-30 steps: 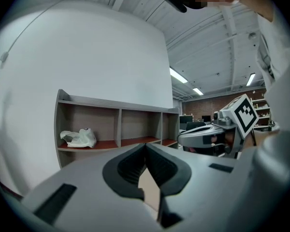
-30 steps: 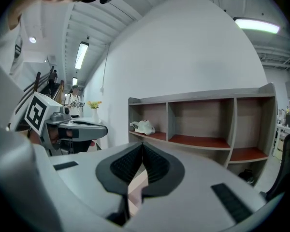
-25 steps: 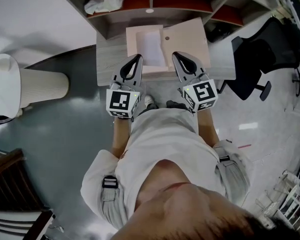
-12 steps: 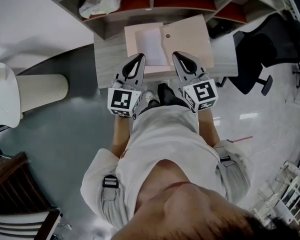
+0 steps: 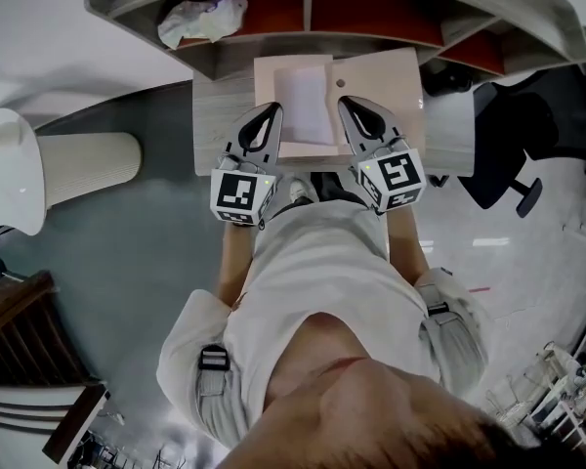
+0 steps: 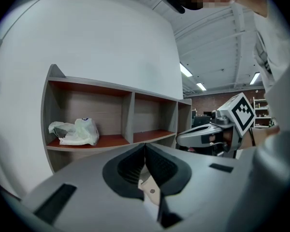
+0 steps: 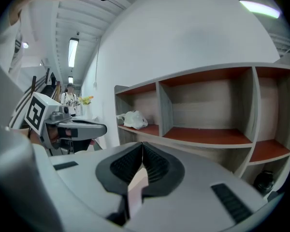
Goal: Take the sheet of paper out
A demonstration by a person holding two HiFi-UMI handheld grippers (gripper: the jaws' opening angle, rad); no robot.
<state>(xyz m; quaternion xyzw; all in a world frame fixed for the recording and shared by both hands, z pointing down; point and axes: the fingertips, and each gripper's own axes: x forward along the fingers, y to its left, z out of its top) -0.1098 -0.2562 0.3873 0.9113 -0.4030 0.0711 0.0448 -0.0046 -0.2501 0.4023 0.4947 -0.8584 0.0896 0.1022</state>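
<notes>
Left gripper (image 5: 272,109) and right gripper (image 5: 347,105): jaws fully closed, nothing pinched. Tips flank sheet of paper (image 5: 306,101), upper centre; contact with beige folder (image 5: 383,72) unclear.

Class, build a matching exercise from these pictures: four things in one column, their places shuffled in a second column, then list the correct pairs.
1 sheet of paper
2 plastic bag
3 office chair
4 ribbed column

A right of the desk
B in the shelf unit's left compartment
C left of the desk
D inside the open folder on the desk

Pairs: 1-D, 2-B, 3-A, 4-C
</notes>
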